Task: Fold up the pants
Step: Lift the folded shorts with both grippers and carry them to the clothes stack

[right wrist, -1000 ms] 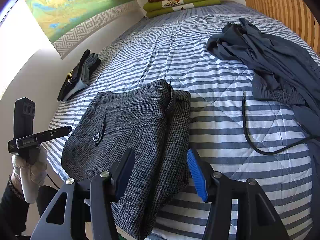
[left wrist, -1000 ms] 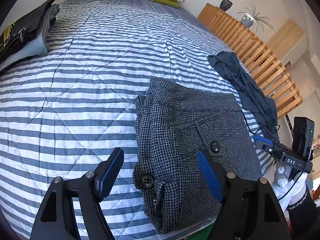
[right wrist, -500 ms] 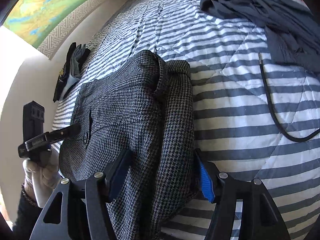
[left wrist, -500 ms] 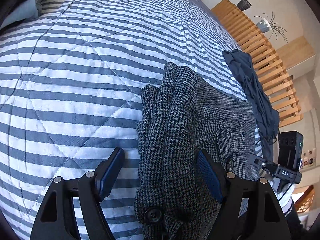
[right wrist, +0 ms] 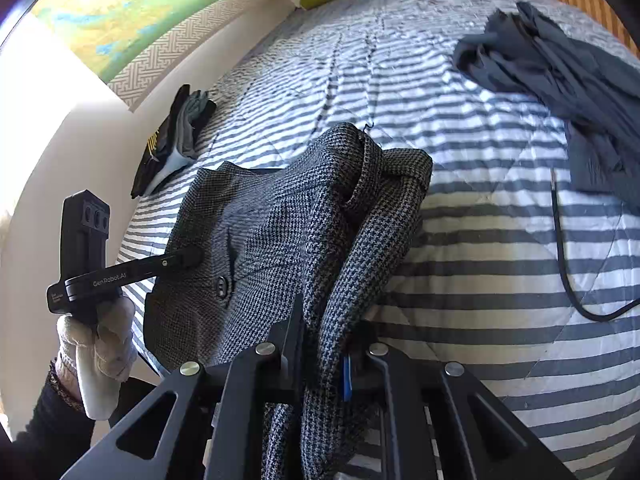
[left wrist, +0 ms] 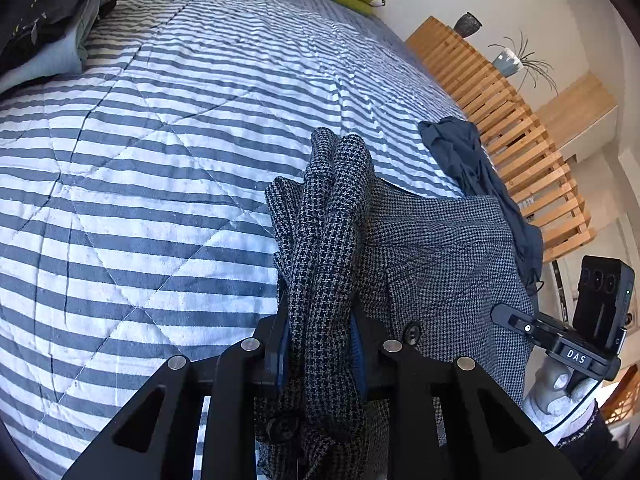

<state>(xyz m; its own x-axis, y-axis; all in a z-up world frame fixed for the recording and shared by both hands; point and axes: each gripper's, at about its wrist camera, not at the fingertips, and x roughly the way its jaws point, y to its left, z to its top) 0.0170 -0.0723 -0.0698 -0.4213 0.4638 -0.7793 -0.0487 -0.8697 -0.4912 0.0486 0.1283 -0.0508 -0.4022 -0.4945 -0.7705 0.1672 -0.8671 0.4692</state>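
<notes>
- Folded dark clothes (left wrist: 44,36) at the striped quilt's (left wrist: 160,184) far left edge: well apart, no snag risk.
- Left gripper (left wrist: 320,344) clamped on the houndstooth pants' (left wrist: 440,248) bunched left side, near the quilt's near edge; thick layers could slip out.
- Right gripper (right wrist: 324,360) pinches the right side likewise; uneven lifting would undo the fold.
- Black cord (right wrist: 568,272), navy garment (right wrist: 568,80) right: could catch if the pants swing that way.

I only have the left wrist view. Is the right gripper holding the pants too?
Observer: Yes, the right gripper is shut on the pants, at the bunched edge nearest it.
Operator: Anything lying to the right of them?
Observer: A black cord curves across the striped bedspread.
Operator: What's on the wall side?
Observer: A colourful picture hangs above the folded dark clothes.
</notes>
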